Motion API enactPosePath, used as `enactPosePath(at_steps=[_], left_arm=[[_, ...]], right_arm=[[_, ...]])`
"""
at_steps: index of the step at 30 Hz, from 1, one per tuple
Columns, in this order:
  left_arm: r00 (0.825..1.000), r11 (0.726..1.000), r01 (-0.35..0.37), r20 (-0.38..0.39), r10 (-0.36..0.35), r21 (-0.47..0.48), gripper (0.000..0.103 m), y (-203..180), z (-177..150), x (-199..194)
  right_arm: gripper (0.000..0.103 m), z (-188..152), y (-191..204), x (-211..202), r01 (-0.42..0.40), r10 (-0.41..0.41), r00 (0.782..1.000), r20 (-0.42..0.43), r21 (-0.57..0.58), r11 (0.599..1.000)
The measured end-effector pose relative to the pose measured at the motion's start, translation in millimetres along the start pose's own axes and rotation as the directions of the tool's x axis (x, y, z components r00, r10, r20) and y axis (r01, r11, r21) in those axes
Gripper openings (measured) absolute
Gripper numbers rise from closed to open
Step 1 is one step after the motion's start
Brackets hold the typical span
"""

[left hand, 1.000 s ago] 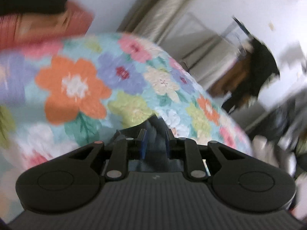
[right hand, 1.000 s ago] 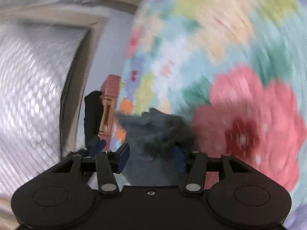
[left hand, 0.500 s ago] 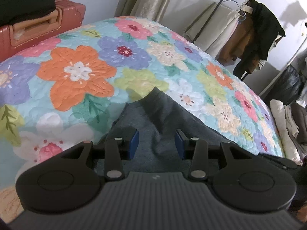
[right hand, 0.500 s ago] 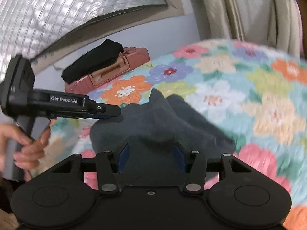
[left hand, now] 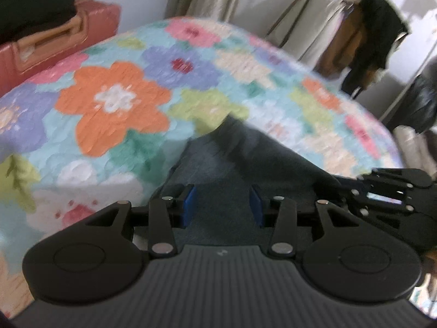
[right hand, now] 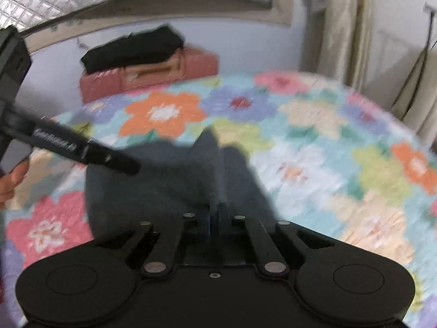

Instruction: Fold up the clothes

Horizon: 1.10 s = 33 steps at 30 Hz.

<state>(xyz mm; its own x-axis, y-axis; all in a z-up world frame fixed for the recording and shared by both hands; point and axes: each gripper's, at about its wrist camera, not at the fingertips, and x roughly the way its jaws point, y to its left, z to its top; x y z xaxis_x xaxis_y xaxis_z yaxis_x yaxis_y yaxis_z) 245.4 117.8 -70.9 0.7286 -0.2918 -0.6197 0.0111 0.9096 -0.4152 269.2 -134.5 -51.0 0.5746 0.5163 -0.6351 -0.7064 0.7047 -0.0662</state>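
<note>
A dark grey garment (left hand: 245, 161) (right hand: 164, 188) lies on the floral quilt (left hand: 114, 101) (right hand: 341, 180), with one corner pointing towards the far side of the bed. My left gripper (left hand: 222, 207) is open just above the garment's near part, and its blue pads (left hand: 189, 207) stand apart without pressing the cloth. My right gripper (right hand: 217, 218) is shut on a raised ridge of the garment that runs up from its jaws. Each gripper shows in the other's view: the right gripper (left hand: 387, 196) at the garment's right edge, the left gripper (right hand: 82, 147) over its left part, held by a hand (right hand: 11, 180).
A red suitcase (left hand: 54, 41) (right hand: 153, 73) with black folded clothes (right hand: 131, 46) on top stands past the bed's far left. Beige curtains (right hand: 338, 22) hang behind. A rack with hanging coats (left hand: 366, 38) and piled clothes (left hand: 412, 147) stands on the right.
My right gripper's jaws have gone from wide apart to shut on the garment, and its view has rolled level. My left gripper's jaws have opened and let the cloth go.
</note>
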Motion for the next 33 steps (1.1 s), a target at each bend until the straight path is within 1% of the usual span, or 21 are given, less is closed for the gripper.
enactPosePath(at_steps=[1,2,4,5,6,8,9,10,12,16,18,21,23,24,27,28,29,30,31,32,33], left_arm=[[0.999,0.999,0.037,0.023,-0.036,-0.014,0.047,1,1,-2],[0.997,0.998,0.064,0.035,-0.063,-0.026,0.051,2,1,-2],[0.997,0.997,0.073,0.018,-0.073,-0.026,0.051,1,0,4],[0.999,0.999,0.045,-0.012,-0.045,-0.013,0.051,0,-2,11],[0.999,1.0,0.005,-0.045,-0.005,0.004,0.051,0,-4,19],[0.994,0.998,-0.053,-0.089,0.056,0.031,0.05,3,-10,33],[0.994,0.998,-0.055,-0.089,0.058,0.028,0.05,5,-12,35],[0.995,0.998,-0.052,-0.084,0.053,0.021,0.05,6,-13,36],[0.995,0.999,-0.051,-0.085,0.051,0.0,0.05,7,-11,35],[0.996,0.998,-0.041,-0.078,0.037,-0.049,0.05,10,-5,28],[0.996,0.999,-0.031,-0.079,0.029,-0.031,0.051,8,-4,24],[0.997,0.999,-0.034,-0.066,0.034,0.002,0.051,6,-2,19],[0.998,1.0,-0.021,-0.067,0.021,-0.003,0.051,8,-2,15],[0.997,1.0,-0.015,-0.069,0.015,-0.008,0.051,10,-2,14],[0.998,1.0,-0.016,-0.063,0.015,-0.022,0.051,16,-5,8],[0.998,1.0,-0.016,-0.059,0.015,-0.025,0.051,18,-6,5],[0.998,1.0,-0.015,-0.055,0.013,-0.025,0.051,19,-6,3],[0.999,1.0,-0.013,-0.052,0.012,-0.022,0.051,20,-6,0],[0.999,1.0,-0.011,-0.049,0.011,-0.019,0.051,20,-6,-2],[0.999,1.0,-0.01,-0.051,0.009,-0.015,0.051,20,-7,-3],[0.998,1.0,-0.008,-0.057,0.008,-0.01,0.051,19,-7,-3]], right_arm=[[0.004,1,-1,-3,0.023,-0.023,1.0,0.018,0.004,1.0],[0.004,2,-5,-2,0.029,-0.03,0.999,0.011,0.04,0.999],[0.005,-1,-17,6,0.024,-0.019,0.999,-0.031,0.139,0.99],[0.005,-4,-22,11,0.028,-0.018,0.998,-0.057,0.18,0.983],[0.008,-9,-25,15,0.041,-0.026,0.997,-0.071,0.215,0.976],[0.021,-17,-30,21,0.061,-0.036,0.995,-0.09,0.287,0.956],[0.025,-21,-32,23,0.067,-0.036,0.994,-0.102,0.323,0.944],[0.025,-23,-33,24,0.07,-0.035,0.993,-0.109,0.345,0.936],[0.026,-24,-31,25,0.086,-0.049,0.992,-0.115,0.343,0.935],[0.039,-21,-31,18,0.138,-0.1,0.988,-0.12,0.366,0.92],[0.04,-17,-30,14,0.173,-0.141,0.983,-0.115,0.354,0.919],[0.04,-5,-21,8,0.233,-0.213,0.972,-0.101,0.283,0.93],[0.04,3,-18,4,0.245,-0.231,0.97,-0.081,0.279,0.929],[0.04,7,-16,1,0.228,-0.22,0.974,-0.061,0.285,0.931],[0.04,17,-8,-6,0.097,-0.109,0.994,0.023,0.303,0.948],[0.039,20,-6,-5,0.014,-0.025,0.999,0.032,0.308,0.951],[0.039,22,-5,-1,-0.081,0.076,0.997,0.028,0.331,0.94],[0.036,22,-5,4,-0.15,0.153,0.988,0.02,0.365,0.919],[0.036,20,-5,10,-0.179,0.189,0.982,0.014,0.398,0.9],[0.036,18,-6,16,-0.164,0.181,0.983,-0.002,0.415,0.895],[0.036,15,-6,23,-0.124,0.148,0.989,-0.026,0.42,0.899]])
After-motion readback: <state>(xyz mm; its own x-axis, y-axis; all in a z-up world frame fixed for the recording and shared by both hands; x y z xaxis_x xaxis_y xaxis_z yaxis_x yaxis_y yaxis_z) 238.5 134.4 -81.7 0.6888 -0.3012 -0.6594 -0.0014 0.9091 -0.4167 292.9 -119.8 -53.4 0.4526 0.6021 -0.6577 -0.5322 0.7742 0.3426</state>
